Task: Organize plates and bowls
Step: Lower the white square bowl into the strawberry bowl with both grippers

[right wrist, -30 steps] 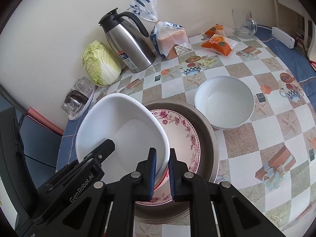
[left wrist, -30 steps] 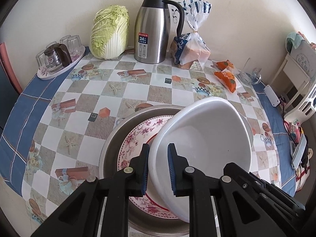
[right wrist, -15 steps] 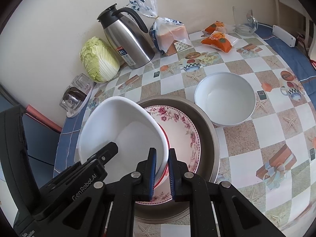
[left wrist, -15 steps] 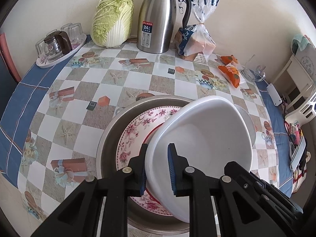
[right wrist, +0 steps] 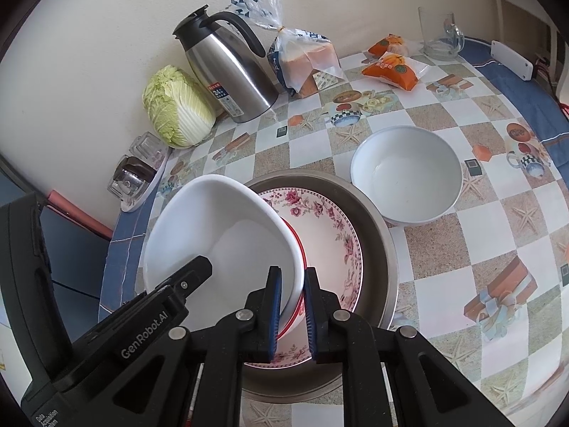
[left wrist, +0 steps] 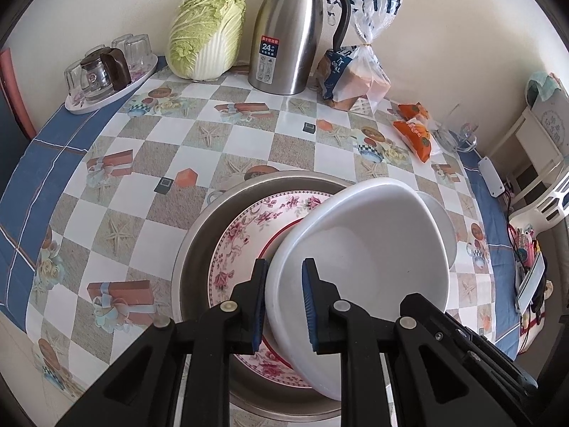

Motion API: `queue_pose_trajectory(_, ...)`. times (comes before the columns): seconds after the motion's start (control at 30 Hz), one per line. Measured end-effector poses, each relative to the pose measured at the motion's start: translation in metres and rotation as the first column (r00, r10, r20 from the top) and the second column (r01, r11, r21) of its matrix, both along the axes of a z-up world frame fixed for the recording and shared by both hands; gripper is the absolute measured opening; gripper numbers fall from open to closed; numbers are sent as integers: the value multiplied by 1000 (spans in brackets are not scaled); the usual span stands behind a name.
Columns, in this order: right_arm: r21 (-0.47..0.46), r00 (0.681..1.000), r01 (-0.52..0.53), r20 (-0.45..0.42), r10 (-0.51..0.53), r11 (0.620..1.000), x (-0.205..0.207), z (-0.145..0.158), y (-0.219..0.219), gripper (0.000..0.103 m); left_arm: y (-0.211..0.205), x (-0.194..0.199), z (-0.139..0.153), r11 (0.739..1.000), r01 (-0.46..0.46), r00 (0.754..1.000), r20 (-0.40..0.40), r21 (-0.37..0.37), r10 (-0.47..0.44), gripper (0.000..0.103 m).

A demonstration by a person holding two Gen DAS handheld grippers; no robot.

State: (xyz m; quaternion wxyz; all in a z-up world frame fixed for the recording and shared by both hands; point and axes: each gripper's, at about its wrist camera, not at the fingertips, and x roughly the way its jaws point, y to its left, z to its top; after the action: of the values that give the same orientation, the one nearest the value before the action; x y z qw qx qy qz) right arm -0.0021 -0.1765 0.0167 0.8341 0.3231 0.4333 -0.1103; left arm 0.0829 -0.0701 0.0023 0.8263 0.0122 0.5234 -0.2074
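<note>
Tilted slightly further over floral plate inside steel basin: white bowl, rim pinched by left gripper and right gripper, not yet released; second bowl still unstacked on tablecloth.

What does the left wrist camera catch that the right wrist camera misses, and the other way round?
Only the left wrist view shows the white shelf past the table's right edge.

Only the right wrist view shows the second white bowl whole, standing beside the metal basin, and the left gripper's printed side.

Both show the tilted white bowl, pinched at its rim by the left gripper and right gripper, above the floral plate, plus the thermos and cabbage.
</note>
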Motion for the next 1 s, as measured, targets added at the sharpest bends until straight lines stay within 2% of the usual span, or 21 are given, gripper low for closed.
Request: queue_pose_trajectory(1.0, 42, 999, 37, 12, -38, 998, -1, -2, -15, 18, 10, -3, 26, 997, -23, 997, 76, -75, 29, 22)
